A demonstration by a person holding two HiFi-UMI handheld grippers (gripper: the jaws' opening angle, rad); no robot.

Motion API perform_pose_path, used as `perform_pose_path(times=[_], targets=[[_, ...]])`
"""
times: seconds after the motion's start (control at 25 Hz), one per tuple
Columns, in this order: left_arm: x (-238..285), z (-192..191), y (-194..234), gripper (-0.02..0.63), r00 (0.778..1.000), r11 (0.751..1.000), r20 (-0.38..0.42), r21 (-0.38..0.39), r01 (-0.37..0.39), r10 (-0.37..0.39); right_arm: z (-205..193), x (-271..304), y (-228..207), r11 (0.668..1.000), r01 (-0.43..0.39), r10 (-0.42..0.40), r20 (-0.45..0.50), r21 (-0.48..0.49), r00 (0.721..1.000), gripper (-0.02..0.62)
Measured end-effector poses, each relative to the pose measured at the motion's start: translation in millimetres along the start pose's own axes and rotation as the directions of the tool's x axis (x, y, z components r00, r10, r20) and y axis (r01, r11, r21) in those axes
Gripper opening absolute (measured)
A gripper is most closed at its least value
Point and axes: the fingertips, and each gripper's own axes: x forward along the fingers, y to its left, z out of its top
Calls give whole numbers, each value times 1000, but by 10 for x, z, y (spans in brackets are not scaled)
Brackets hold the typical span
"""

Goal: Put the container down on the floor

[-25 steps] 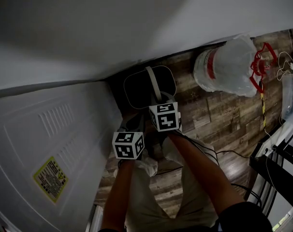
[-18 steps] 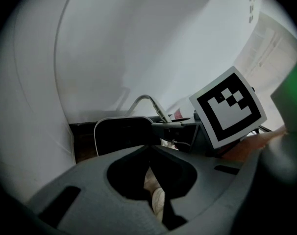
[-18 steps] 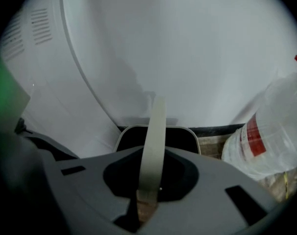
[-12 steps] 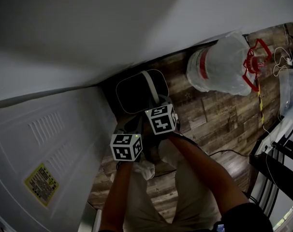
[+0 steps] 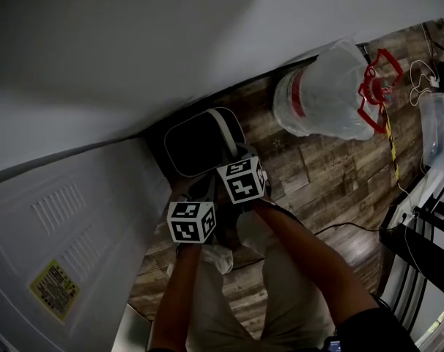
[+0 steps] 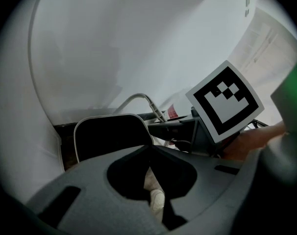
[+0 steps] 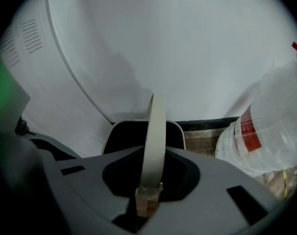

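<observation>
Container (image 5: 196, 141) now further left | right gripper (image 7: 149, 185) clamps handle (image 7: 154, 131) | left gripper (image 6: 153, 170) closed

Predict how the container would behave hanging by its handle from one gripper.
The container probably swings freely, since the right gripper grips only its thin handle. Nothing shows in its dark inside, so it is likely light. Its broad shape should sit stable on the floor.

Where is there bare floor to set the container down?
Bare planks lie between the container and the bagged bucket, and below the bucket. Crowded: the corner by the white appliance, and the right edge by the dark rack.
</observation>
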Motion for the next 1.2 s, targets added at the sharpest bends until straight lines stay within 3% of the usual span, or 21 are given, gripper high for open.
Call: perform_pose_path(times=[0.4,0.68,1.2], targets=[[210,89,-78,17,1000,1000,-4,6,9,-9,-82,46,-284,999,-3,4,-24,40,1000,35],[312,74,-156,17,1000,1000,-20,12,23,-22,-161,55,-540,996,19,-15,-43,85,999,100],[490,191,-274,17,999,998,-17,37,52,-51,-270,59,-899,988,75,-68,-57,138,996,114]])
